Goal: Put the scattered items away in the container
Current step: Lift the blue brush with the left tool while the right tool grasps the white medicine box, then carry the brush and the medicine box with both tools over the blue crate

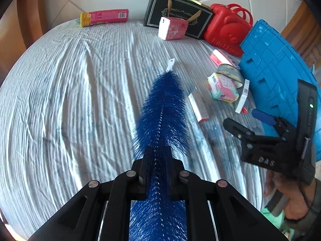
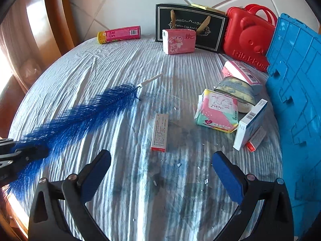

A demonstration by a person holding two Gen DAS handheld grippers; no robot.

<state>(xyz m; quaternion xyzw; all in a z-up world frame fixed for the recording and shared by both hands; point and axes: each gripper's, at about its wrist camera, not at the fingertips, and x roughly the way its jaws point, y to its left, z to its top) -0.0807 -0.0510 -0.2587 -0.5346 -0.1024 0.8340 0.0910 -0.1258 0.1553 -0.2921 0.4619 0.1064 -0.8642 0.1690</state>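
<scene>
A long blue bristle brush [image 1: 162, 110] with a white tip sticks out from my left gripper [image 1: 158, 164], which is shut on its lower part and holds it above the cloth. The right wrist view shows the same brush [image 2: 90, 110] slanting up from the left gripper [image 2: 12, 154] at the left edge. My right gripper [image 2: 160, 156] is open and empty, low over the cloth just short of a thin red-and-white box [image 2: 159, 132]. The blue crate [image 2: 297, 100] stands tilted at the right. A pink-green pack [image 2: 216, 112], a white-blue box [image 2: 250, 124] and a patterned pouch [image 2: 236, 90] lie beside it.
At the back stand a black gift box [image 2: 192, 26], a red bear-shaped case [image 2: 248, 38], a pink tissue pack [image 2: 178, 41] and a pink tube [image 2: 120, 34]. Another pink pack [image 2: 239, 72] lies near the crate. A hand [image 1: 297, 200] holds the right gripper. Small white crumbs dot the striped cloth.
</scene>
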